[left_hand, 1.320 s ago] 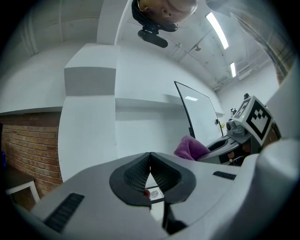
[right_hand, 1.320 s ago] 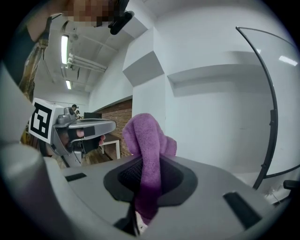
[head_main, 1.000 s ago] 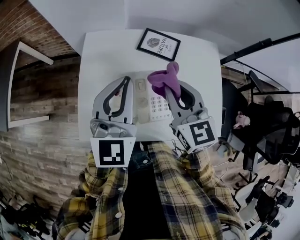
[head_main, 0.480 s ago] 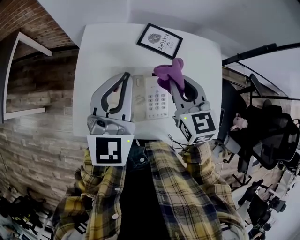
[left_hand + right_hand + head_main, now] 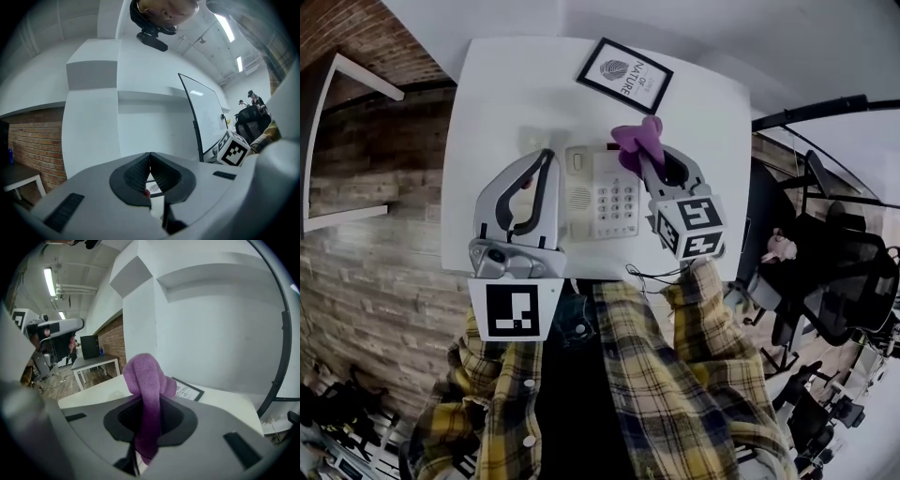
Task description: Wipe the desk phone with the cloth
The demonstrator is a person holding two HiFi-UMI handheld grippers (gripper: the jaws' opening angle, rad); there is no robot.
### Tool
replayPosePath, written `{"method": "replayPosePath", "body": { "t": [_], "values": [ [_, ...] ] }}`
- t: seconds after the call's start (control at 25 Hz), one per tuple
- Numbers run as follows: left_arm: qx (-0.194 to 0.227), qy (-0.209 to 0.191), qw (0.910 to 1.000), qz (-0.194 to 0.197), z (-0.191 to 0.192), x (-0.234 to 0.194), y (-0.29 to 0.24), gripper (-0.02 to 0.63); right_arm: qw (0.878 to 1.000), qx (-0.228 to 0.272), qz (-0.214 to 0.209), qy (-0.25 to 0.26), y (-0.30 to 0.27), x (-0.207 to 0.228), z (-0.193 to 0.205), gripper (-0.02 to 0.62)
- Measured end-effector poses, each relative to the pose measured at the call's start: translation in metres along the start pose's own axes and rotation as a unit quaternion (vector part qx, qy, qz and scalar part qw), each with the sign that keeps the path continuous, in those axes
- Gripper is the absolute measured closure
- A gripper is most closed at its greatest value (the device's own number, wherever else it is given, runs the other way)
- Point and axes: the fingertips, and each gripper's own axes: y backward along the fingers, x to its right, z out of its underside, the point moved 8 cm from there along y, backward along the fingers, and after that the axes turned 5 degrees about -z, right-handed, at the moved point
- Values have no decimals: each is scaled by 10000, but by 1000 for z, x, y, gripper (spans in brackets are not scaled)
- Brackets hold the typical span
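A white desk phone (image 5: 602, 193) with a keypad lies on the white table (image 5: 506, 94), between my two grippers in the head view. My right gripper (image 5: 639, 150) is shut on a purple cloth (image 5: 637, 139) that bunches up past its jaws, over the phone's far right corner. The same cloth (image 5: 149, 380) fills the jaws in the right gripper view. My left gripper (image 5: 547, 156) hovers left of the phone, jaws shut with nothing between them (image 5: 150, 157).
A black-framed print (image 5: 624, 75) lies on the table's far side, also seen in the right gripper view as the framed print (image 5: 186, 391). Brick wall (image 5: 356, 187) runs on the left; office chairs (image 5: 825, 272) stand to the right. A yellow plaid shirt (image 5: 619, 384) fills the bottom.
The right gripper with the cloth has drifted toward the phone's far right corner. Both grippers sit slightly farther over the table than a second ago.
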Motion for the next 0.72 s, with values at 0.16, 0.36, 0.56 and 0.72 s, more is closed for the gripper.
{"method": "replayPosePath", "body": {
  "t": [0.16, 0.36, 0.56, 0.72],
  "values": [
    [-53, -49, 10000, -41, 3, -2, 1, 591, 9993, -375, 16, 28, -19, 6, 18, 529],
    [-58, -62, 9999, -95, 3, -4, 4, 591, 9967, -814, 11, 59, -34, 7, 35, 528],
    [-58, -25, 9999, -129, 5, -5, 4, 591, 9942, -1069, -34, 98, -41, 5, 46, 529],
    [-88, -40, 9999, -90, 6, -5, 4, 591, 9946, -1034, -38, 76, -42, 8, 49, 529]
  ]
}}
